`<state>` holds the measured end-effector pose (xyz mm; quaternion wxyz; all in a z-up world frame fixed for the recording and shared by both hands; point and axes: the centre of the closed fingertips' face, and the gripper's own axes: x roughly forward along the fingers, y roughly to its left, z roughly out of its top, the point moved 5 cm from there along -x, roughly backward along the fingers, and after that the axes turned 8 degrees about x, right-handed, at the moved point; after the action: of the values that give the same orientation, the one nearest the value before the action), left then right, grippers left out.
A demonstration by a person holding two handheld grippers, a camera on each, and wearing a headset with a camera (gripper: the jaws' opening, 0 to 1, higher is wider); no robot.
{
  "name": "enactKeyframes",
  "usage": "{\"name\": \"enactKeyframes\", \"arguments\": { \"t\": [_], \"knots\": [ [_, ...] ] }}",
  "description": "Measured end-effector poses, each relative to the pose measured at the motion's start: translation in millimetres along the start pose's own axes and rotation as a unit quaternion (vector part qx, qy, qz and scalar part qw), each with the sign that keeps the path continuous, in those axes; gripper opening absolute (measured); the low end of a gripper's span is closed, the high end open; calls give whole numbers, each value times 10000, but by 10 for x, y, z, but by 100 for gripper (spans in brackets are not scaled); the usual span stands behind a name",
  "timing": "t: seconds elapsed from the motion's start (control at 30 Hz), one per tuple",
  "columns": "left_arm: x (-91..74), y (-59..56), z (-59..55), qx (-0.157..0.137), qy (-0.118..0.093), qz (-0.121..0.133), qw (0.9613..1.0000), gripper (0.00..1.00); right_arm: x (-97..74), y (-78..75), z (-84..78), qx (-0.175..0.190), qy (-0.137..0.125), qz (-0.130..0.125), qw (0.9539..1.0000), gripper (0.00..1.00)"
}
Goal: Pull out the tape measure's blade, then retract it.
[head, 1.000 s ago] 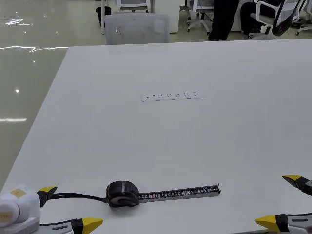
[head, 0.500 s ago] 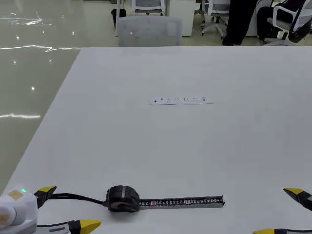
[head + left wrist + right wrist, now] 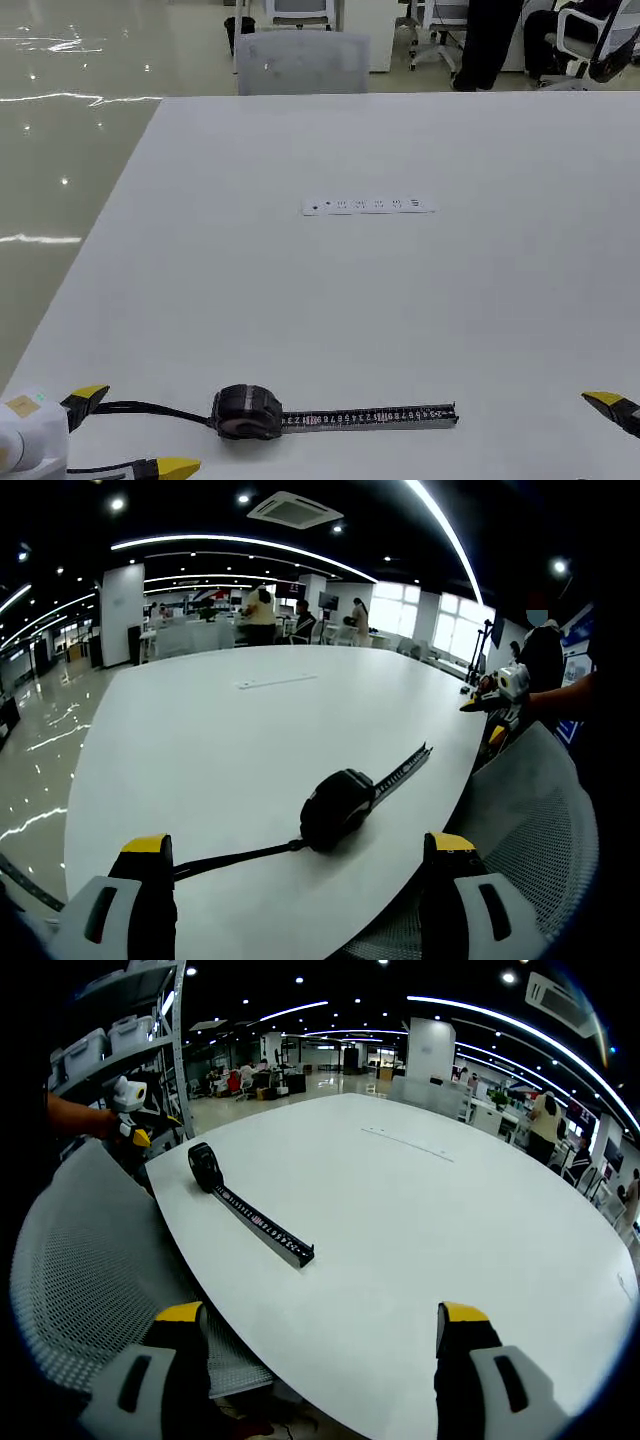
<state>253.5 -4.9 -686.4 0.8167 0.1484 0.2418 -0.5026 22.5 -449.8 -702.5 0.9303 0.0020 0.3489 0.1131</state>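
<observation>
A black tape measure (image 3: pixel 247 412) lies near the front edge of the white table (image 3: pixel 380 290), its blade (image 3: pixel 370 417) drawn out to the right and lying flat. A black wrist strap (image 3: pixel 140 408) trails left from the case. My left gripper (image 3: pixel 125 432) stands open at the table's front left, yellow tips either side of the strap's end, holding nothing. The left gripper view has the tape measure (image 3: pixel 338 808) ahead of the left gripper (image 3: pixel 298 848). My right gripper (image 3: pixel 318 1315) is open, back from the blade's end (image 3: pixel 300 1253); one yellow tip (image 3: pixel 610 402) pokes in at the far right.
A white power strip (image 3: pixel 368 206) is set flat in the table's middle. A grey chair back (image 3: pixel 303 63) stands at the far edge, with more office chairs and a person beyond. A mesh chair (image 3: pixel 80 1260) sits at the near edge by my grippers.
The head camera has tipped and shifted a little, so everything sits lower in view. Tape measure and blade lie as before; both grippers stay open and have drawn slightly back.
</observation>
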Motion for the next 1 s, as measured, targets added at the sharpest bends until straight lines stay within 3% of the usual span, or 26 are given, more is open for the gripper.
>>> {"name": "enactKeyframes", "arguments": {
  "t": [0.27, 0.77, 0.93, 1.0],
  "knots": [
    [7, -47, -22, -6, 63, -23, 10000, 100, -20, -77, -15, -10, -3, -28, 10000, 97],
    [-13, -63, -59, 9, 32, -16, 10000, 100, -84, -60, 0, -119, -6, -42, 9999, 97],
    [-5, -59, -73, 26, 86, -15, 10000, 100, -105, -79, 30, -212, -60, -102, 9997, 98],
    [12, -37, -56, -98, 159, 92, 9998, 100, -102, -85, 36, -235, -37, -94, 9997, 98]
  ]
}}
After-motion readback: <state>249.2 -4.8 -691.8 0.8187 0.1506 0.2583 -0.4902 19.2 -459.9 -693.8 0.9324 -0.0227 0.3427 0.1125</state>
